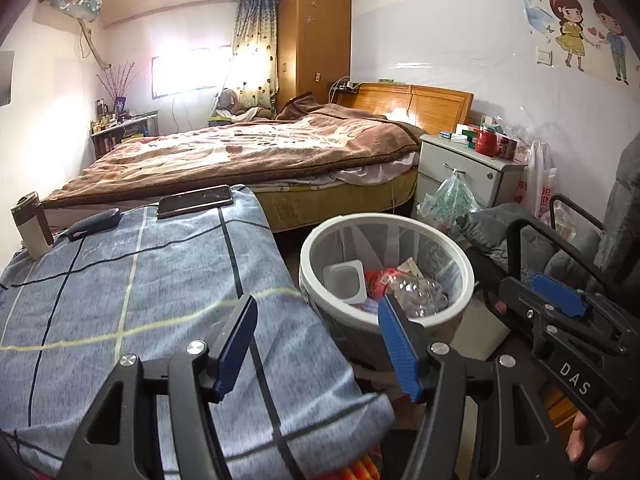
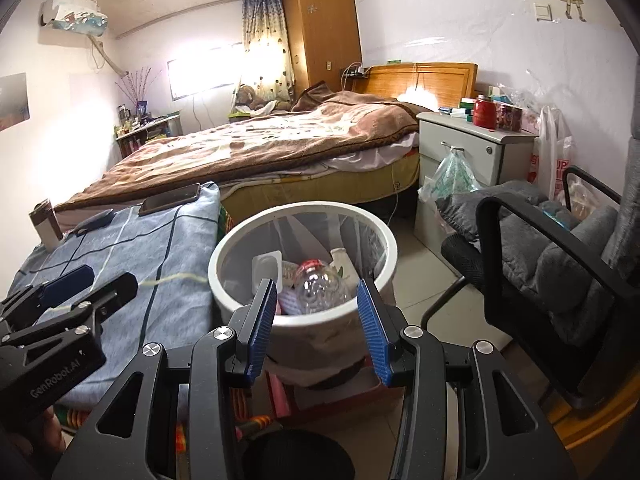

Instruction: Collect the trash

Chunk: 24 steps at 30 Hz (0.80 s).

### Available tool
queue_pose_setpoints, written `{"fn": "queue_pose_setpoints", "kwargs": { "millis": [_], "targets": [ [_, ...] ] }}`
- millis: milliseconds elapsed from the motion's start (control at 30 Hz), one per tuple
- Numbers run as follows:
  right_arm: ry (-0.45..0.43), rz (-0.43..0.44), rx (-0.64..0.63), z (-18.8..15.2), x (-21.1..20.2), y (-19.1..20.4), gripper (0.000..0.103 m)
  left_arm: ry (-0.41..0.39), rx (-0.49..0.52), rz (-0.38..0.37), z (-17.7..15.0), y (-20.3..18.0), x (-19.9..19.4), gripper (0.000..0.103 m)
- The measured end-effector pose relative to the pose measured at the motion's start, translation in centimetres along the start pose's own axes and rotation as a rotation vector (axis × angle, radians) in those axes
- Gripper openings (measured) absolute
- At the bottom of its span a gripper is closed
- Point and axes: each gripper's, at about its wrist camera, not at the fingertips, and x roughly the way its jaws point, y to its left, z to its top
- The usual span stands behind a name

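Beside the cloth-covered table (image 1: 120,300), the white bin (image 2: 304,320) holds a clear plastic bottle (image 2: 320,288) and a white cup (image 2: 266,266), while both the left gripper (image 1: 316,344) and the right gripper (image 2: 316,328) hover with fingers apart, empty.

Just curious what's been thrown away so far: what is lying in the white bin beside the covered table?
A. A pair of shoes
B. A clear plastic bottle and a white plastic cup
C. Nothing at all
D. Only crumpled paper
B: inside the white bin, a clear plastic bottle lies next to a white plastic cup, with other scraps around them.
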Motion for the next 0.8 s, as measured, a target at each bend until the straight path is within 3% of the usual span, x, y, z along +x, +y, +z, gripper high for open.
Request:
{"fn": "queue_pose_setpoints", "kwargs": {
  "millis": [133,267,400,800],
  "targets": [
    [-0.021,-0.01,0.0,-0.3,-1.0,0.1,0.045,0.005,-0.009,-0.003,-0.4,0.0,-0.6,0.065],
    [-0.057,-0.006,0.004,-0.2,-2.2,0.4,0.045,-0.01,0.007,0.043,-0.4,-0.3,-1.4,0.065],
    [-0.087,-0.021,-0.01,-0.1,-2.9,0.8,0.044,-0.037,-0.002,0.029,-0.3,-0.3,-2.2,0.066],
    [-0.084,-0.004,0.004,-0.7,-2.8,1.2,0.044,-0.04,-0.01,0.041,-0.4,-0.4,-2.9,0.066]
  ]
}}
